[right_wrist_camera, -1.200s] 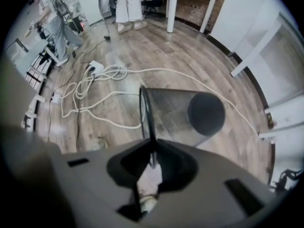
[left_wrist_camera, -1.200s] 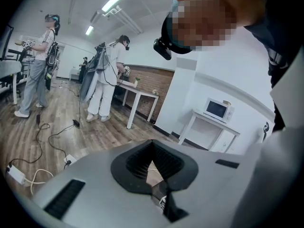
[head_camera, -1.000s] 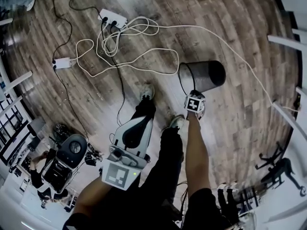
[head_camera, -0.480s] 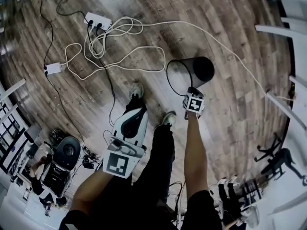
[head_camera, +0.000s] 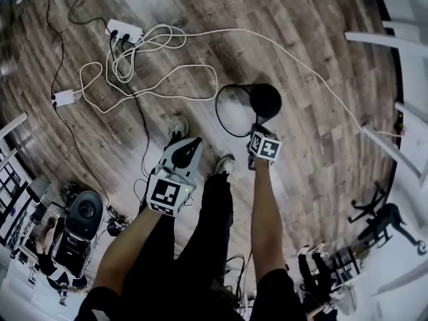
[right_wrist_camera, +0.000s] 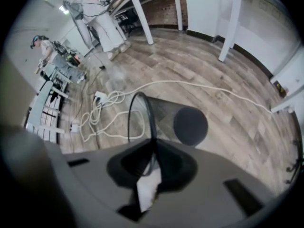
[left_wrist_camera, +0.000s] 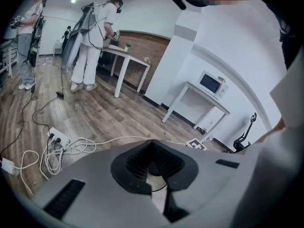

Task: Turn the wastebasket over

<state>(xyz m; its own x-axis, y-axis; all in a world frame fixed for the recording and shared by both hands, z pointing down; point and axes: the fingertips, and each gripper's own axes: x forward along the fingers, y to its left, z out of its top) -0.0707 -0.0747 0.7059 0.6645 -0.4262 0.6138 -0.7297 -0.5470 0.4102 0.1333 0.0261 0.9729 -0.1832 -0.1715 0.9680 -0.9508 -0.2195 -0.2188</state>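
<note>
Wastebasket (head_camera: pixel 257 105) rim is pinched in the right tongs (right_wrist_camera: pixel 151 161), jaws clamped on the thin black wire edge. It hangs tipped on its side over the wood floor (head_camera: pixel 314 52), open mouth towards the white cables (head_camera: pixel 160 79), dark base turned the other way; whether it touches the floor I can't tell. Left tongs (head_camera: pixel 189 146) are pressed together on nothing, down low above the person's shoe (head_camera: pixel 177 126). Further out, a power strip (head_camera: pixel 124 31).
</note>
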